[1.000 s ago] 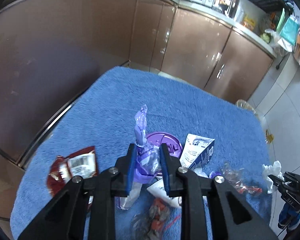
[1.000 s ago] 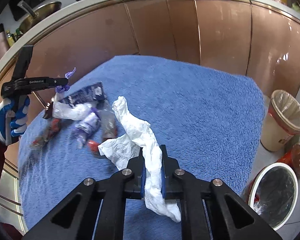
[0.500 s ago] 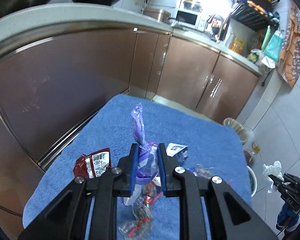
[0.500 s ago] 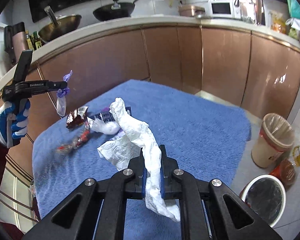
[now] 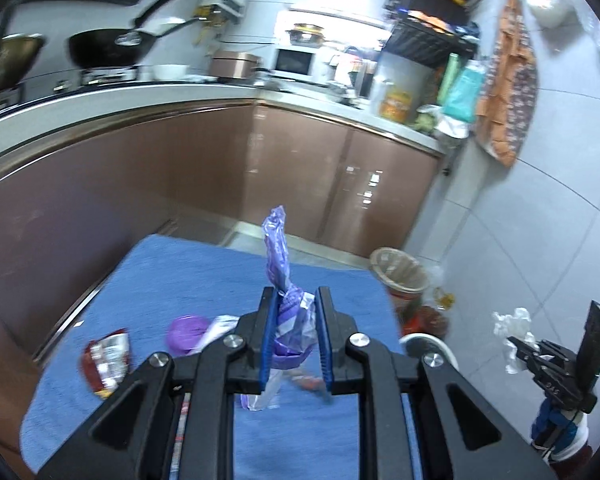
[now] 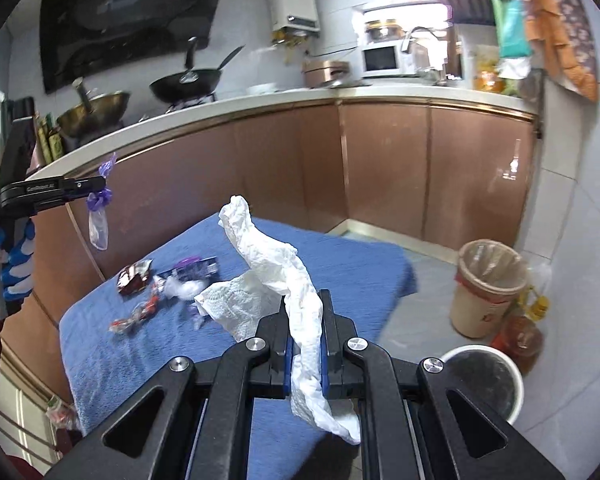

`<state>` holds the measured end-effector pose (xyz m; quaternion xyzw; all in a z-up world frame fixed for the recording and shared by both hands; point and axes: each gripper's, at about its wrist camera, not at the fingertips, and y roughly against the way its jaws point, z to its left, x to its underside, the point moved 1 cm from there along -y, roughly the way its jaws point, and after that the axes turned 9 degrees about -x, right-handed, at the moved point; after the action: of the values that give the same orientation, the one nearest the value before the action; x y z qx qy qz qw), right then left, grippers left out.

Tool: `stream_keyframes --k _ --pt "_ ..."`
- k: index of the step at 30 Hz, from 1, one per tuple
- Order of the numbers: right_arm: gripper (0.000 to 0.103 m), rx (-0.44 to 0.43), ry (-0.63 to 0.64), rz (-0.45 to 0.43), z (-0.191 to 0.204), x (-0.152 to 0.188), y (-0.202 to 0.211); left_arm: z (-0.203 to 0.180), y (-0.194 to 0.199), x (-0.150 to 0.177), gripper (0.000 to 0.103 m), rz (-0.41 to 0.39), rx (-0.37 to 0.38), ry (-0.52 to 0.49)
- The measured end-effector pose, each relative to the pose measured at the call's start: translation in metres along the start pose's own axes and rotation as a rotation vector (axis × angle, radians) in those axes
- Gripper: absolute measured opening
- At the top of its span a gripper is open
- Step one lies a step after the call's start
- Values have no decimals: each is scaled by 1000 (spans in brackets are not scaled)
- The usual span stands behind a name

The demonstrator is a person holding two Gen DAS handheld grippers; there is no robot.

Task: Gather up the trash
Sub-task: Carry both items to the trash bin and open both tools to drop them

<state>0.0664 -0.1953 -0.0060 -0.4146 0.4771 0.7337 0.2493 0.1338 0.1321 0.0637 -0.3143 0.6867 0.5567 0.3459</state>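
My left gripper (image 5: 296,300) is shut on a purple plastic wrapper (image 5: 278,256) and holds it high above the blue table (image 5: 204,272); it also shows in the right wrist view (image 6: 96,196). My right gripper (image 6: 304,300) is shut on a crumpled white paper tissue (image 6: 268,256), held in the air off the table's right side; it shows in the left wrist view (image 5: 514,340). A white bin with a dark liner (image 6: 484,380) stands on the floor below right.
On the blue table (image 6: 340,264) lie a red snack packet (image 5: 106,360), a purple lid (image 5: 186,332), a carton (image 6: 196,270) and small wrappers (image 6: 136,316). A beige lined bin (image 6: 486,284) and bottles (image 6: 520,340) stand by the brown cabinets (image 6: 380,168).
Both grippers have risen and tilted up with their loads. The table looks lower and farther in both views, and the counter and stove have come into sight.
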Motion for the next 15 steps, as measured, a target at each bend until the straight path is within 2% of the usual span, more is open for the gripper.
stream_keyframes --k 6,15 --pt "10 92 -72 -22 -47 6 21 -84 -25 -8 18 28 125 -71" --pt "10 187 -183 -4 -116 25 20 -209 -87 2 18 121 283 -183"
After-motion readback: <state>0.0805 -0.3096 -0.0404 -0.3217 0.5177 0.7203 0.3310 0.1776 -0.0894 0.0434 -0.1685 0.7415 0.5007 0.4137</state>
